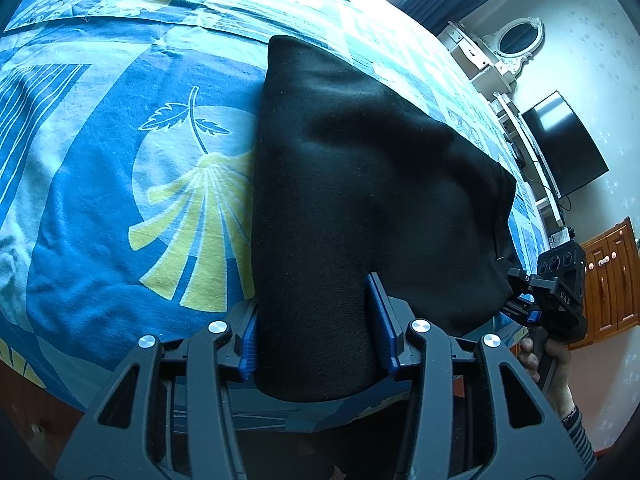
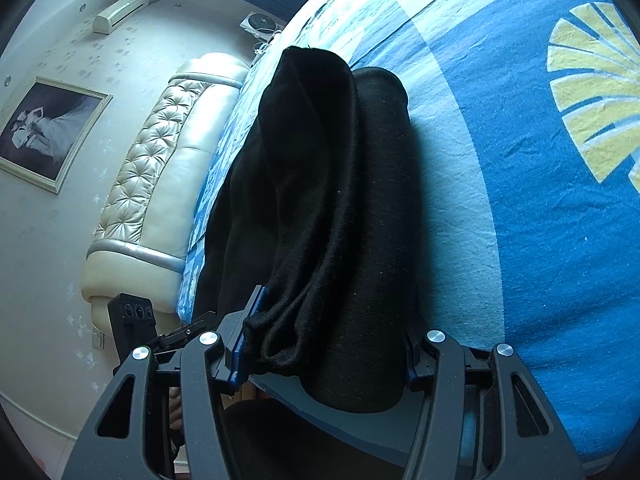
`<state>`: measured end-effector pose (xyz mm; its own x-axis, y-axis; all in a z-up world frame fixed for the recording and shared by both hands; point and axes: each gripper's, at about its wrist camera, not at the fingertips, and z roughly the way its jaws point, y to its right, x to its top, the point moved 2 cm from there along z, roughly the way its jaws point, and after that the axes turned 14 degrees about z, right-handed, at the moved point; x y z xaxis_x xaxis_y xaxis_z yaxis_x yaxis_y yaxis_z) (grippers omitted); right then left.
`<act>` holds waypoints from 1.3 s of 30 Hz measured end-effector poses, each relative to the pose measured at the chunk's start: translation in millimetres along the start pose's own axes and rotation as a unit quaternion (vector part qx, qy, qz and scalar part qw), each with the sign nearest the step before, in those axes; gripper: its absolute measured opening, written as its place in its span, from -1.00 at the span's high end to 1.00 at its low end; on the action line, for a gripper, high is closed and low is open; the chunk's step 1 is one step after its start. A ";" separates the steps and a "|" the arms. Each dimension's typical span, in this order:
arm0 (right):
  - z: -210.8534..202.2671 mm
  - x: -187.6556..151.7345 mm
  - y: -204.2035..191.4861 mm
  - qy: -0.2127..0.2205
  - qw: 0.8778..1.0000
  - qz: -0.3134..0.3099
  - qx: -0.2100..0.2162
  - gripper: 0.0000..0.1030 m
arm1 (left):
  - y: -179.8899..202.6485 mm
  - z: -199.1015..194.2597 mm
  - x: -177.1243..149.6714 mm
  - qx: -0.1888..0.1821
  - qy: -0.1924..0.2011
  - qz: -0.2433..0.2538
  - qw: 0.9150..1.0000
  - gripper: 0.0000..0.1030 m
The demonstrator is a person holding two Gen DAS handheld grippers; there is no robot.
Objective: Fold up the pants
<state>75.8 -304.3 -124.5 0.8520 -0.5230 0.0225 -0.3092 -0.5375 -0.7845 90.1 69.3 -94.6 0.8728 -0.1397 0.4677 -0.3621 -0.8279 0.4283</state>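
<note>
Black pants [image 1: 360,168] lie on the blue patterned bedspread [image 1: 100,208], one end lifted off it. My left gripper [image 1: 316,328] is shut on the near edge of the pants, with cloth filling the gap between its blue pads [image 1: 384,320]. My right gripper [image 2: 324,344] is shut on the other bunched end of the pants [image 2: 316,184], and it shows in the left wrist view [image 1: 516,292] at the right. The left gripper shows at lower left in the right wrist view [image 2: 172,336].
The bedspread [image 2: 540,160] covers a wide bed. A cream tufted headboard [image 2: 156,184] and a framed picture [image 2: 48,132] are at the left. A dark TV [image 1: 564,144], white dresser with oval mirror [image 1: 516,40] and wooden cabinet [image 1: 612,280] stand beyond the bed's right edge.
</note>
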 end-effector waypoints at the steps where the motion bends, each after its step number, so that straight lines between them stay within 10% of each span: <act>1: -0.3 0.1 0.3 0.000 1.000 0.002 0.003 -0.08 | 0.1 -0.1 -0.2 0.000 0.001 0.002 1.000 0.02; 8: -9.0 2.5 5.8 -0.019 1.000 0.002 0.023 -0.19 | -2.8 -9.7 -1.2 0.010 0.029 0.033 0.999 -0.48; 21: -53.9 32.5 14.0 0.037 0.999 0.002 -0.003 -0.48 | -49.9 -30.6 10.7 0.008 0.053 0.019 0.998 -0.59; 39: 22.1 111.9 -11.0 0.004 0.999 0.008 0.050 -0.60 | -76.0 53.2 117.9 -0.092 0.053 -0.034 0.994 -0.74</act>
<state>183.9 -342.2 -127.0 0.8437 -0.5366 0.0146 -0.2782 -0.4604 -0.8430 238.0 86.9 -113.1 0.8610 -0.0210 0.5081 -0.3661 -0.7191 0.5906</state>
